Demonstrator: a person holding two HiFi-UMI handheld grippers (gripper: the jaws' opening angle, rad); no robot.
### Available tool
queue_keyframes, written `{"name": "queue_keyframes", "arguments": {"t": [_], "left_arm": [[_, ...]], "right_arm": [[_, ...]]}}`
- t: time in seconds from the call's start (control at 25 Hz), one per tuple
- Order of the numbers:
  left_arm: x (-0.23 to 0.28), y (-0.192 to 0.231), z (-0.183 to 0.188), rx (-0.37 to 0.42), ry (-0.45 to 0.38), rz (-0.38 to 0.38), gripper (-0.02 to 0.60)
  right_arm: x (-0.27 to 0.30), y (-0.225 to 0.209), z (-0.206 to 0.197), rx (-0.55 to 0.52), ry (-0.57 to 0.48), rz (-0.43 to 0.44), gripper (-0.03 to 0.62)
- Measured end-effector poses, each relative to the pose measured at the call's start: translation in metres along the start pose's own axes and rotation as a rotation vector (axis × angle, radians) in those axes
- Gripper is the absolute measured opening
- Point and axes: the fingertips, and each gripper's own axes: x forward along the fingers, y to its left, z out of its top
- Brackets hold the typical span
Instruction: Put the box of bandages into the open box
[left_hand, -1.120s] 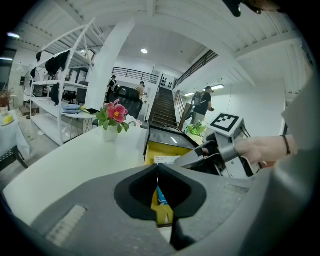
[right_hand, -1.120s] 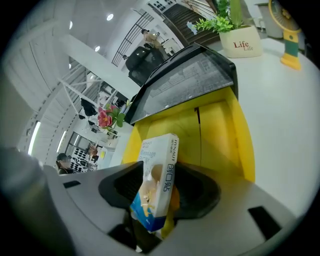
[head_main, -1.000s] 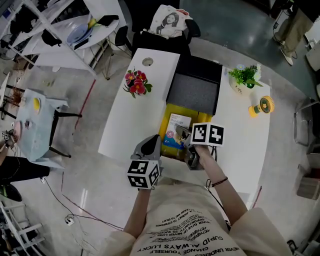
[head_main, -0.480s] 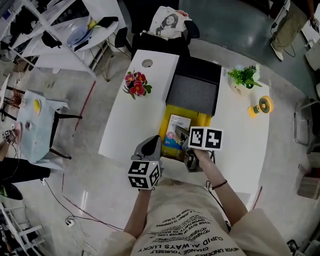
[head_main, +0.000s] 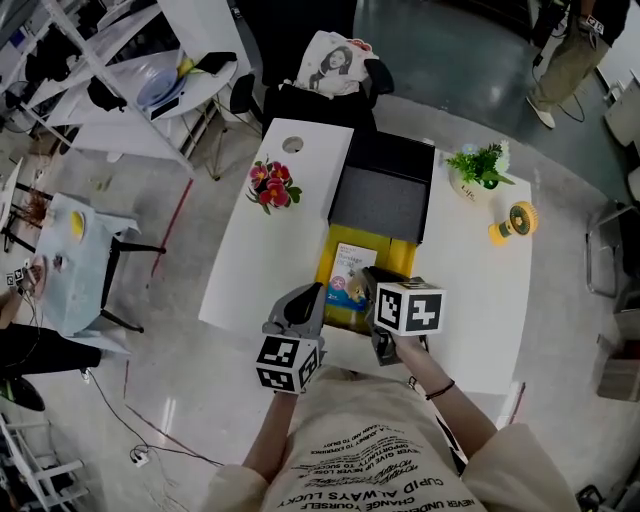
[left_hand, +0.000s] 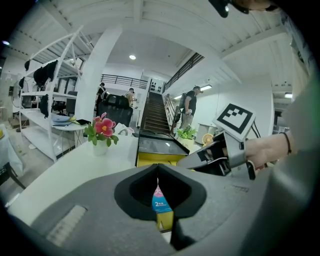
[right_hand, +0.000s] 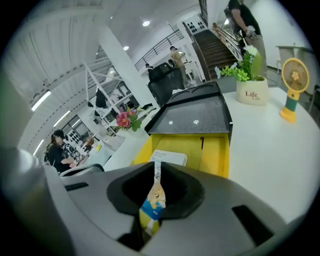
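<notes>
The bandage box (head_main: 352, 270), white and blue, lies flat inside the open yellow box (head_main: 405, 255) on the white table (head_main: 250, 250). In the right gripper view the bandage box (right_hand: 170, 158) lies beyond my jaws, on the yellow box's (right_hand: 215, 150) floor. My right gripper (head_main: 368, 285) hovers over the yellow box's near edge. Its jaws have just been closing and stand together with nothing between them (right_hand: 157, 172). My left gripper (head_main: 303, 297) is beside it at the table's near edge, jaws together and empty (left_hand: 158, 175).
The box's black lid (head_main: 385, 195) lies open behind it. A vase of red flowers (head_main: 268, 183) stands at the left, a potted plant (head_main: 478, 165) and a yellow fan (head_main: 512, 222) at the right. A chair with a bag (head_main: 330, 60) is at the far end.
My right gripper has drawn back from the bandage box toward the near edge and risen a little. The bandage box stays in the yellow box. The left gripper has kept its place.
</notes>
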Motion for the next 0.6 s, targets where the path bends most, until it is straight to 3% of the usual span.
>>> {"name": "queue_keyframes", "arguments": {"t": [0.32,0.6], "left_arm": [[-0.009,-0.006,0.019,0.047,-0.062,-0.025,0.022],[-0.019,-0.006,0.045,0.090,-0.129,-0.030,0.021]], "right_arm": [[-0.029,0.025,0.020,-0.112,-0.124,0.175,0.008],[-0.059,0.034,0.040,-0.199,-0.248,0.261,0.005]]}}
